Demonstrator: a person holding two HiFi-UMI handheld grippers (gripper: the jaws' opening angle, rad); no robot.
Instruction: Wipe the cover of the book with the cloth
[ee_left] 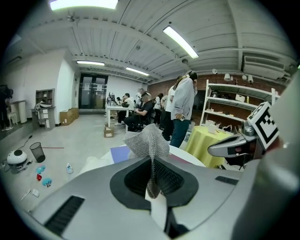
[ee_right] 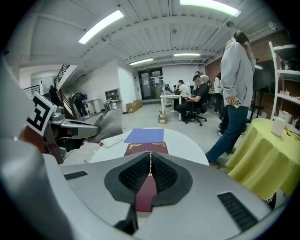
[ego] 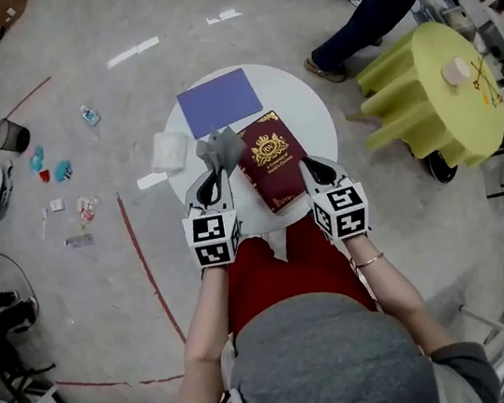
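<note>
A: fingers?
B: left gripper [ego: 216,175] fingers clenched on grey cloth [ego: 220,148], at burgundy book [ego: 270,159] corner; right gripper [ego: 310,167] fingers clamp book's edge; book on white counter [ego: 311,108]; floor wastebasket [ego: 10,135] contents unreadable

Left gripper [ego: 215,181]: grey shell, black pads [ee_left: 133,180], black-and-white marker cube [ego: 214,240].
Right gripper [ego: 313,169]: alike.
Top [ego: 453,361]: grey, short sleeves.
Lower garment [ego: 282,272]: red.
Bracelet [ego: 368,262]: thin, right wrist.
</note>
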